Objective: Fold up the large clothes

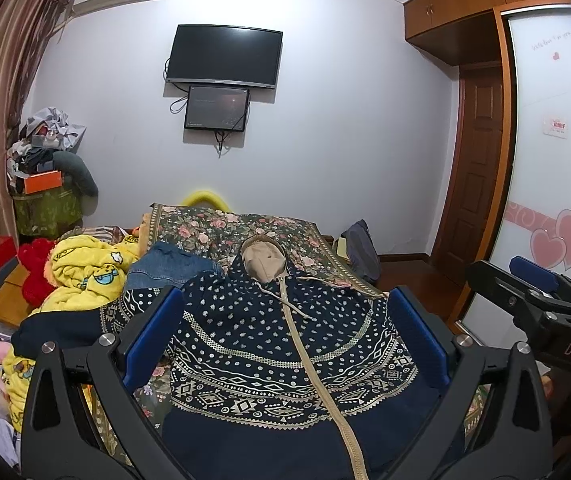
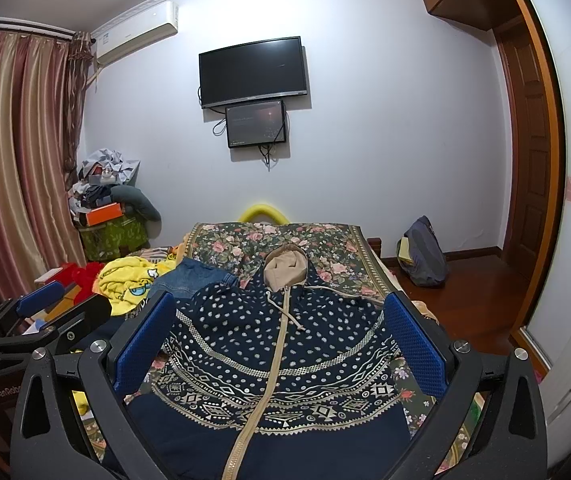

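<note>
Both tongs hover spread wide above the near hem of the hoodie, holding nothing: the left tongs point(image 1: 285, 344) and the right tongs point(image 2: 281, 340) each frame the garment between blue, dimpled rubber pads on black, hard-looking arms. In the left view the right tongs show at the right edge; in the right view the left tongs show at the far left.

The hoodie point(image 1: 277, 340) lies face up on the bed point(image 2: 325, 248), hem nearest, hood farthest, zip closed down the middle. It looks ready for its first fold, so the step in hand is judged to be the opening grasp. To do it well, each pair of tongs should probably pinch a single outer edge, at the side seam or where the sleeve joins, catching the hoodie alone and not the bedspread under it. Lifting both sides together and carrying them evenly toward the zip point(image 2: 273, 364) should keep the fold square; the raised zipper teeth give a straight line to aim at.

The knit appears thick and soft, navy with cream dots above and geometric bands lower down, so it should drape heavily and hold a crease poorly. The tan hood point(image 2: 285, 268) is lined and bulky, with loose drawcords that could snag.

Farther left lie a denim piece point(image 1: 173, 266) and a fuzzy yellow blanket point(image 1: 85, 272). The bedspread is floral and flat-woven.
</note>
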`<state>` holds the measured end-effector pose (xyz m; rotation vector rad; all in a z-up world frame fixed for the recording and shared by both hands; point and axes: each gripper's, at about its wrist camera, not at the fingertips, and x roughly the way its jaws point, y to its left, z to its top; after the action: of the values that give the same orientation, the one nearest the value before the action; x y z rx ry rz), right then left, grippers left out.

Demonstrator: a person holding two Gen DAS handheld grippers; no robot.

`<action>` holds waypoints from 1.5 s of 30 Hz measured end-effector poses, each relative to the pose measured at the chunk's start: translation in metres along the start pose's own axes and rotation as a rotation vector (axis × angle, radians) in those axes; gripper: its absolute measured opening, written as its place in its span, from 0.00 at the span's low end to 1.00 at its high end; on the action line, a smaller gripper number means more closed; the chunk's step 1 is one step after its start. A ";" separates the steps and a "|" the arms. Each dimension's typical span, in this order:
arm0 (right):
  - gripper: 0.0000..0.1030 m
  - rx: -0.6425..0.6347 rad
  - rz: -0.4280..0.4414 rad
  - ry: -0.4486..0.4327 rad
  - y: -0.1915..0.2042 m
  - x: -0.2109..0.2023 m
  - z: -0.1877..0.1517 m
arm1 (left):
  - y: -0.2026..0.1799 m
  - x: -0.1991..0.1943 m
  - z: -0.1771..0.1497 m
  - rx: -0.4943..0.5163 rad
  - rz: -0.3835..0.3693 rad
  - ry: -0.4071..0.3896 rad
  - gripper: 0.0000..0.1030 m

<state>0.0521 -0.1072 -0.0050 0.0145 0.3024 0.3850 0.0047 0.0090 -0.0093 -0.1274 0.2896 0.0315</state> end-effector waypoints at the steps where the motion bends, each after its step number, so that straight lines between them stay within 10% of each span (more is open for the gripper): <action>1: 1.00 0.000 0.000 0.001 0.001 0.000 0.000 | 0.000 0.000 0.000 0.000 0.000 0.000 1.00; 30: 1.00 0.020 0.000 0.053 0.002 0.023 0.000 | 0.019 0.021 -0.004 -0.016 0.046 0.022 1.00; 45: 1.00 0.022 -0.011 0.187 -0.003 0.103 -0.010 | 0.137 0.101 -0.011 -0.174 0.250 0.168 0.99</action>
<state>0.1409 -0.0721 -0.0439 -0.0015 0.4916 0.3727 0.0915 0.1444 -0.0652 -0.2667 0.4695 0.2959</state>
